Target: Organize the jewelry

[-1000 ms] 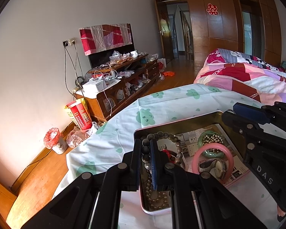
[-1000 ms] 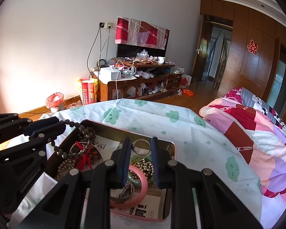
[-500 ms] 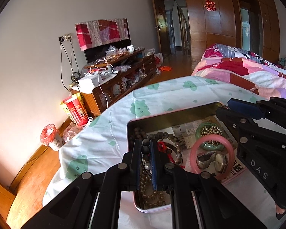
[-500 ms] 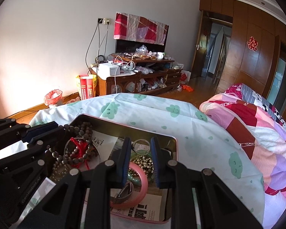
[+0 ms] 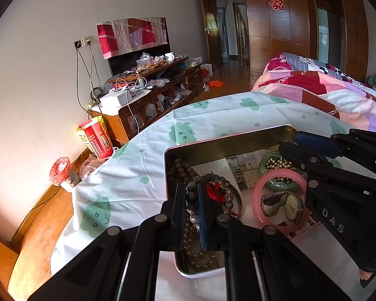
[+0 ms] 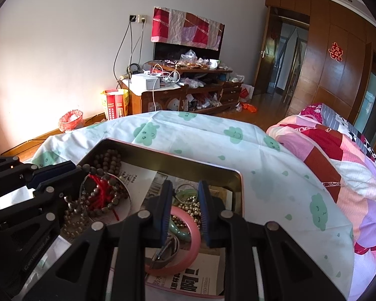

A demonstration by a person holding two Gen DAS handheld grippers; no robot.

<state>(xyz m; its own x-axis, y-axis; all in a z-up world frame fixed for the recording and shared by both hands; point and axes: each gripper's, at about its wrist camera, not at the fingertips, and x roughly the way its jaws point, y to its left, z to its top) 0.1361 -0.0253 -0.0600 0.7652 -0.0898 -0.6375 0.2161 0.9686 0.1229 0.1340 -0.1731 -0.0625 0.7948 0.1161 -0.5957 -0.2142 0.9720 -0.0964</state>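
Observation:
A pink-rimmed metal tin (image 5: 228,145) lies on the bed and holds the jewelry. My left gripper (image 5: 191,188) is shut on a dark bead bracelet (image 5: 191,197) with a red tassel (image 5: 214,189), low inside the tin's left part; it also shows in the right wrist view (image 6: 97,190). A pink bangle (image 5: 257,195), a wristwatch (image 5: 285,204) and a green bangle with gold beads (image 5: 275,165) lie in the right part. My right gripper (image 6: 184,190) is open and empty just above the pink bangle (image 6: 193,238) and gold beads (image 6: 188,205).
The tin (image 6: 163,153) sits on a white sheet with green prints (image 6: 208,135). A pink patchwork quilt (image 6: 338,155) lies to the right. A cluttered wooden TV cabinet (image 6: 183,92), a red box (image 5: 95,135) and a small bin (image 5: 60,170) stand by the far wall.
My left gripper has lowered the bead bracelet into the tin; the strand that hung in a loop now rests on the tin floor. The right gripper stays open above the pink bangle.

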